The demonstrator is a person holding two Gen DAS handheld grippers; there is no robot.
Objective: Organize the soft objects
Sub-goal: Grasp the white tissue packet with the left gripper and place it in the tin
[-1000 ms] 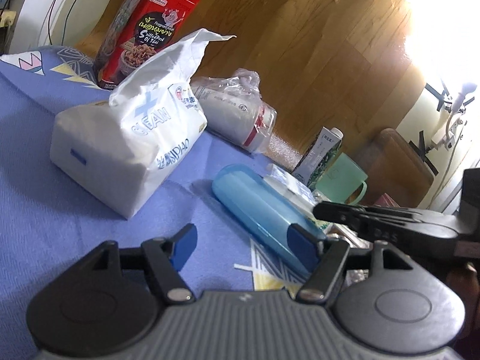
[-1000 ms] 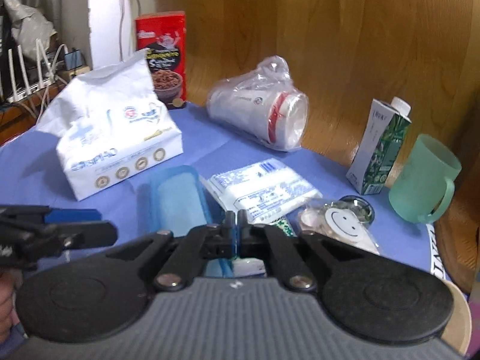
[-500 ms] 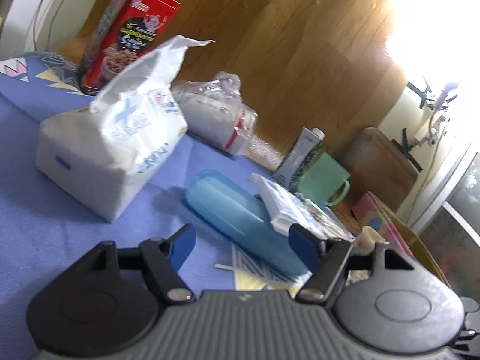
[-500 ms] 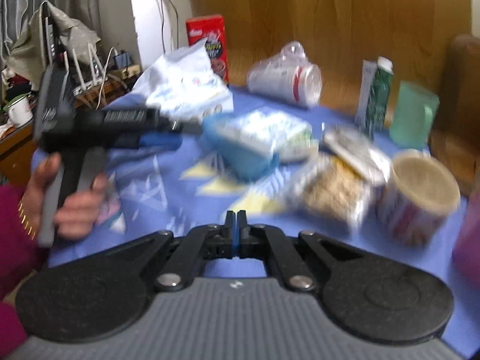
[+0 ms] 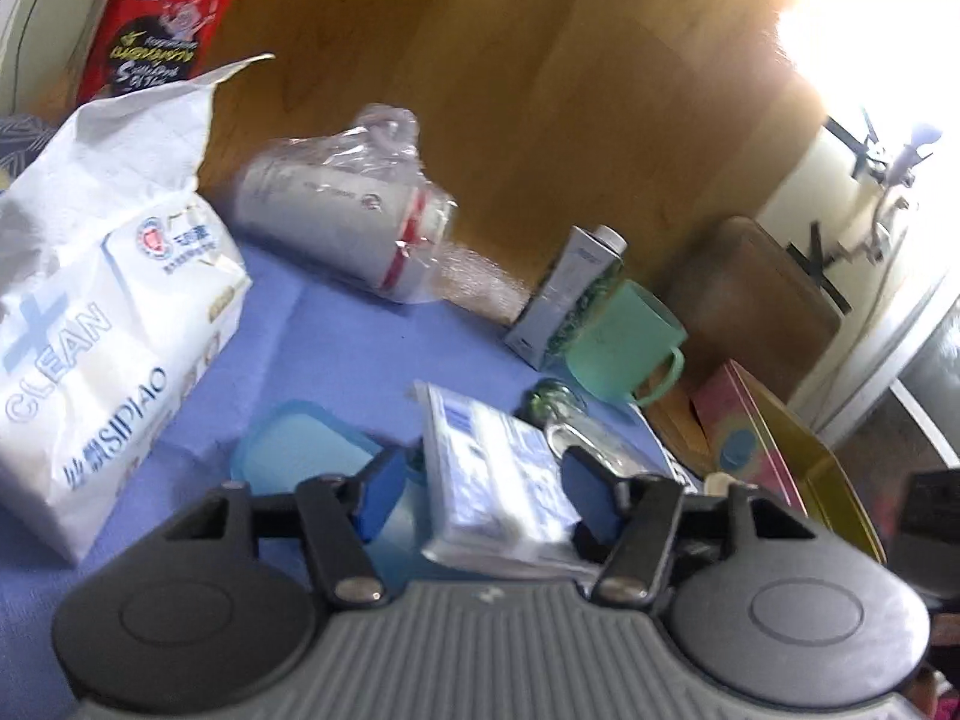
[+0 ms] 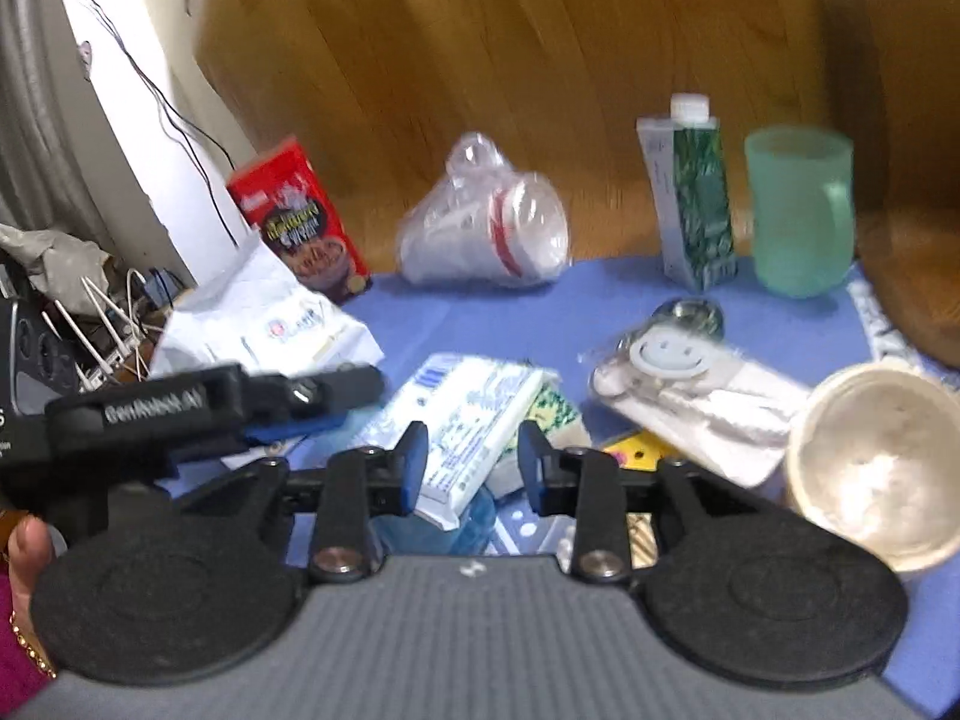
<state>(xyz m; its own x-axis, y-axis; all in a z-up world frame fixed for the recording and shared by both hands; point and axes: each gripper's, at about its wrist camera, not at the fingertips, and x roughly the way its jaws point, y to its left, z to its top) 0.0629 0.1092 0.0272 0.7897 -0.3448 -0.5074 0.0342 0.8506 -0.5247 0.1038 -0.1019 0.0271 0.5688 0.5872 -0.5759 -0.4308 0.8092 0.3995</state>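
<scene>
right now both grippers sit over a blue tablecloth (image 6: 600,312) crowded with things. the left gripper (image 5: 489,495) has its blue-padded jaws spread wide, with a small blue-and-white tissue pack (image 5: 498,468) lying between them; whether the pads touch it is unclear. that pack rests tilted on the edge of a light blue plastic case (image 5: 300,450). the right gripper (image 6: 471,468) is also spread open, less widely, with the near end of the same tissue pack (image 6: 462,420) in the gap between its pads, held by neither.

to the left stands a big white tissue bag (image 5: 102,312) with its top torn open, and behind it a red box (image 5: 162,24) against the wooden wall. a sleeve of paper cups in clear plastic (image 6: 492,228) lies on its side further back. a green-and-white carton (image 6: 690,192) stands upright just beside a mint green mug (image 6: 798,210). nearer the right gripper lie a clear packet with a smiley face (image 6: 666,354) and a white tub (image 6: 876,456).
</scene>
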